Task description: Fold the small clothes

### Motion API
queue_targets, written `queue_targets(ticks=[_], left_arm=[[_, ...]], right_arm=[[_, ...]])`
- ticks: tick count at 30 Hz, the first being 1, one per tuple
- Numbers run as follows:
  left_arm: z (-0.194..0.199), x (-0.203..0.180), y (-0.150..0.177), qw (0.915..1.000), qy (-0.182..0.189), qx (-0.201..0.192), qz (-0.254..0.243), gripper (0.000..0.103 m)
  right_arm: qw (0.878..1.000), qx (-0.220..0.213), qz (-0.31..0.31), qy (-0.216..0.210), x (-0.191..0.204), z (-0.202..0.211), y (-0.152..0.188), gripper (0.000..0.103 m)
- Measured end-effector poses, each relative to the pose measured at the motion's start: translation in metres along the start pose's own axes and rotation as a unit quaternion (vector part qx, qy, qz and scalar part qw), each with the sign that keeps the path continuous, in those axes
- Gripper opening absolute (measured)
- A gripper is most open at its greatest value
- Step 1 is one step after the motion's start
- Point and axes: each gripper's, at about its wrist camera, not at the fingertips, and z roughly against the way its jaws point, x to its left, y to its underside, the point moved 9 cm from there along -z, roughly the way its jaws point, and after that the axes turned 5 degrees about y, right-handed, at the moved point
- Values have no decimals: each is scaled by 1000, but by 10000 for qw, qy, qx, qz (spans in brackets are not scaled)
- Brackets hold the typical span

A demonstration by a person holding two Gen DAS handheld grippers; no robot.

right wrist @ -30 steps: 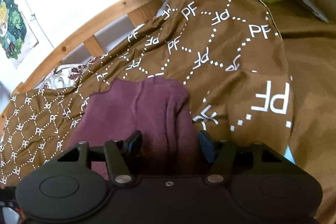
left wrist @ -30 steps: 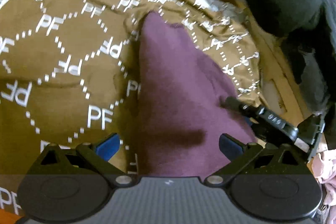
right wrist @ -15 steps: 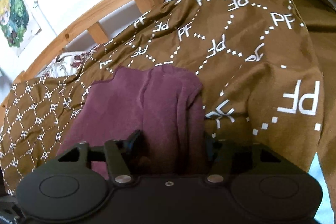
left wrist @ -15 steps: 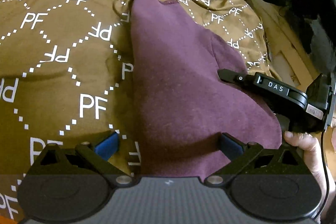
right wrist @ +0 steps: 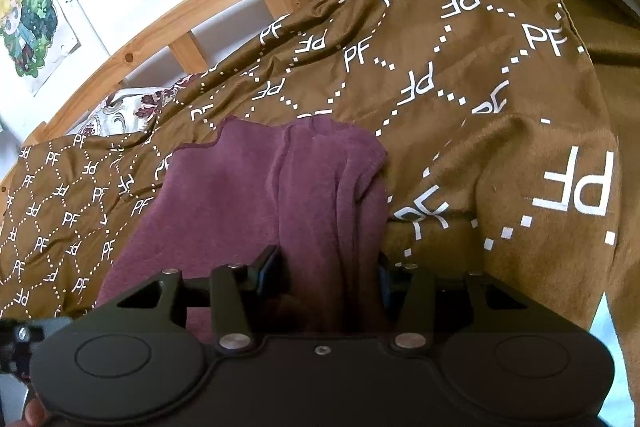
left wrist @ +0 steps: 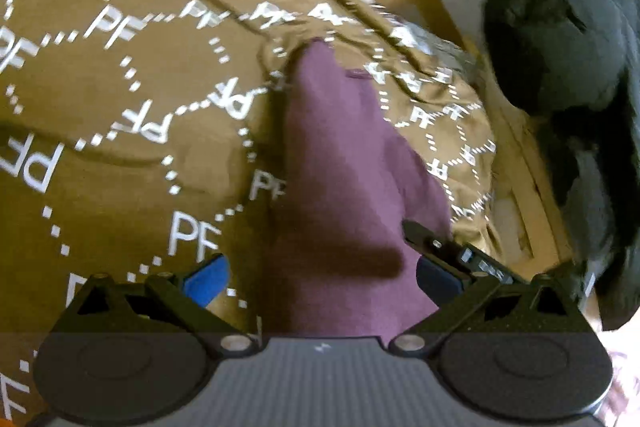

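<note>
Jaws of your right gripper (right wrist: 328, 273) have just been closing around the bunched edge of the maroon garment (right wrist: 256, 199); the pads look about to pinch it, not yet clamped. Your left gripper (left wrist: 320, 277) stays spread wide over the garment's near end, lower centre, on the brown PF-print blanket (left wrist: 120, 147). Expect a lift and fold next.
</note>
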Motion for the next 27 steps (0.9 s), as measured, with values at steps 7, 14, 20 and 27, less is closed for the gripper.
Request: queue_targets(ticks=[7, 14, 20, 27], left_arm=[[-24, 15, 2, 9991, -169, 376, 89, 98], [-31, 5, 9, 9951, -687, 470, -529, 89], [-26, 4, 11, 9956, -665, 412, -523, 81], [-28, -5, 15, 9974, -273, 469, -479, 67]], right_arm=[[10000, 18, -51, -1, 0, -1, 0, 53], [10000, 17, -93, -13, 0, -2, 0, 58], [10000, -3, 14, 31, 2, -2, 0, 59], [9993, -117, 331, 94, 7, 1, -1, 47]])
